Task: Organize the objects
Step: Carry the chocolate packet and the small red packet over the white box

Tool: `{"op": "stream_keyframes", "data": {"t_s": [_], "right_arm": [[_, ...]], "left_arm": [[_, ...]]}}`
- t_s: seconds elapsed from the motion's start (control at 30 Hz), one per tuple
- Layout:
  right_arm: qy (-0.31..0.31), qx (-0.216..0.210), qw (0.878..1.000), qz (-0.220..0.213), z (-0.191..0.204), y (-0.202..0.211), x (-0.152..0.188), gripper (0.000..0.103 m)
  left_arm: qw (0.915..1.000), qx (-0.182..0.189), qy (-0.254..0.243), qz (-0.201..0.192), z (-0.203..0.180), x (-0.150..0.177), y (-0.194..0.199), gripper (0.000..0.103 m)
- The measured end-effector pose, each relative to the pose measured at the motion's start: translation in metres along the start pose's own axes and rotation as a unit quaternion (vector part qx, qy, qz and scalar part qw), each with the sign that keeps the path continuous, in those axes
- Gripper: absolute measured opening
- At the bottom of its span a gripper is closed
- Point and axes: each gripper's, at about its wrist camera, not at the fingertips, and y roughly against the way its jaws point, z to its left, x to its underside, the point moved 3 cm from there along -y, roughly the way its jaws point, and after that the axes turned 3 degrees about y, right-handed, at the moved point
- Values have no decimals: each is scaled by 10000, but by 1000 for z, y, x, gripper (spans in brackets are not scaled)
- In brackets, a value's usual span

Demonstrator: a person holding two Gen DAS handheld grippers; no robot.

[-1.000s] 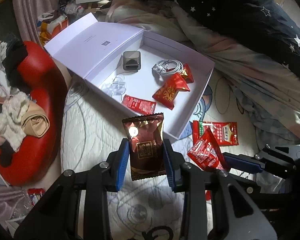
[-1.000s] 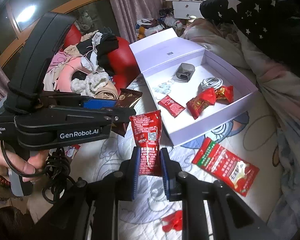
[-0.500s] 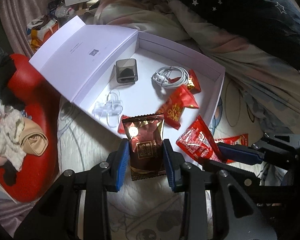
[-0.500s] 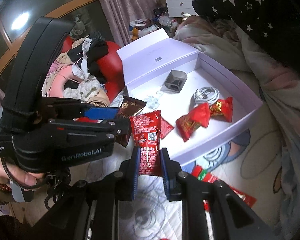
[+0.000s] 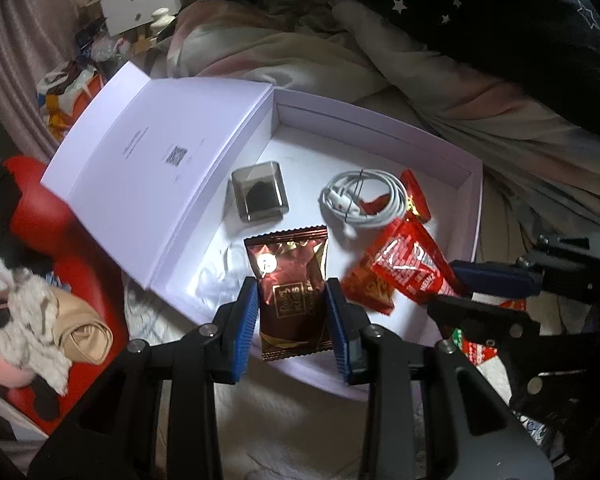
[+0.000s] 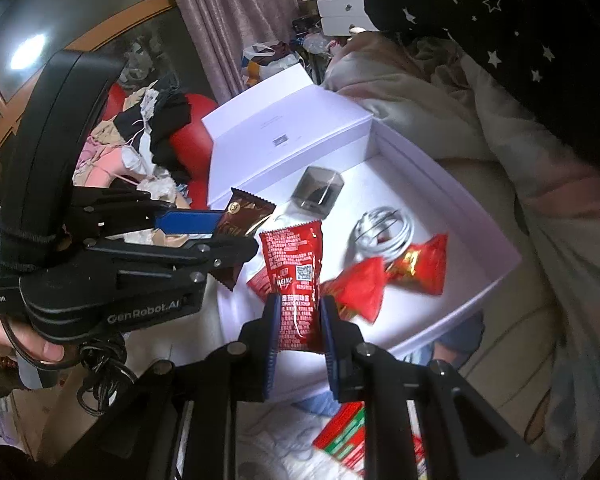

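The left gripper (image 5: 292, 320) is squeezed shut on a dark red chocolate packet (image 5: 290, 292). Its blue pads press on both sides of the packet, and the packet stands up straight. It hangs over the near edge of the white box (image 5: 474, 200).

The right gripper (image 6: 300, 332) is squeezed shut on a red ketchup packet (image 6: 294, 276) (the word Heinz is printed on it). This packet also stands up between the blue pads, over the near left part of the box.

The white box sits open on the bed (image 5: 284, 420), near the bed's left edge. Its lid (image 5: 160, 152) lies flat, folded out to the left. Inside the box, a small grey case (image 5: 260, 196) sits near the lid side. A coiled white cable (image 5: 362, 200) lies to the right of the case. A red candy (image 6: 424, 264) touches the cable, and another red candy (image 6: 364, 288) lies just beside it, closer to the near wall.

On the bed, outside the near wall of the box, lies a red and green packet (image 6: 340, 436). The right gripper hides part of it.

A person's hand (image 6: 20, 344) holds the handle of the left gripper. Past the left edge of the bed is a red chair (image 5: 40, 216) with a pile of clothes (image 5: 40, 312) on it.
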Motion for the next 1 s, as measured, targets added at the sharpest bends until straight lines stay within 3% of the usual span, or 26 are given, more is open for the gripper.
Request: {"op": "stream_keyframes", "data": {"t_s": [0.47,1.0], "right_arm": [[-13,175,9997,162,-32,-35,-24,19],[21,269,9995,182,-51,-66,-37,19]], "left_arm": [[9994,135,-253,216,-8,-32,-47,32],[9973,175,-217,673,-6,-29,-97,32]]}}
